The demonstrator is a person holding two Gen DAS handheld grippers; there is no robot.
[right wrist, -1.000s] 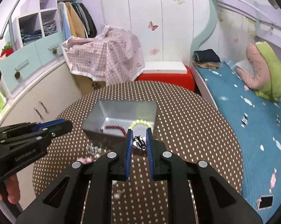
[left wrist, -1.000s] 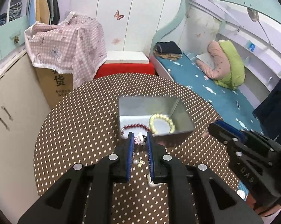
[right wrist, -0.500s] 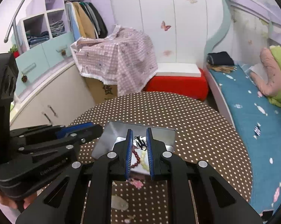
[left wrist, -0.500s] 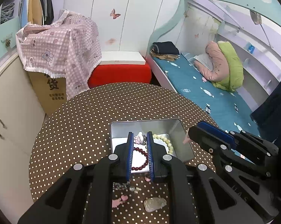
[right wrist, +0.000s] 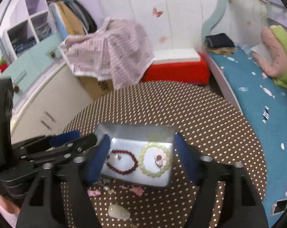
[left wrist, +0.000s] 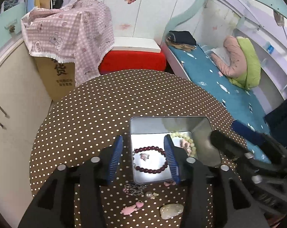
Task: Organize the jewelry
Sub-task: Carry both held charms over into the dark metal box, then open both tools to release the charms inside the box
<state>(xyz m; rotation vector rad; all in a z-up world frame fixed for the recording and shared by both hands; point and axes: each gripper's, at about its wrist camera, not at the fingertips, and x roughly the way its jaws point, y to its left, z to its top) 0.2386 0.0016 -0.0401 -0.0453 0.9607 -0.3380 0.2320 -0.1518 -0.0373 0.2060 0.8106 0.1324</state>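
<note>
A silver tin box (left wrist: 202, 125) (right wrist: 135, 130) sits on the round brown polka-dot table (left wrist: 97, 102). Inside lie a dark red bead bracelet (left wrist: 150, 168) (right wrist: 122, 169), a pale yellow bead bracelet (left wrist: 189, 142) (right wrist: 143, 164), a small pink charm (left wrist: 144, 156) within the red one and a pink clip (right wrist: 159, 158) within the yellow one. My left gripper (left wrist: 143, 159) is open and empty above the box. My right gripper (right wrist: 141, 158) is open and empty above the box too.
Loose pieces lie on the table in front of the box: a silver chain (left wrist: 133, 188), a pearl piece (left wrist: 150, 194), a pink bow (left wrist: 132, 208) and a pale jade stone (left wrist: 171, 210) (right wrist: 118, 211). A bed (left wrist: 229, 87) is right, cabinets (left wrist: 14, 98) left.
Both grippers opened wide. The small pink charm left the left gripper and the pink clip left the right gripper; both now lie in the box. Both grippers rose above the box.
</note>
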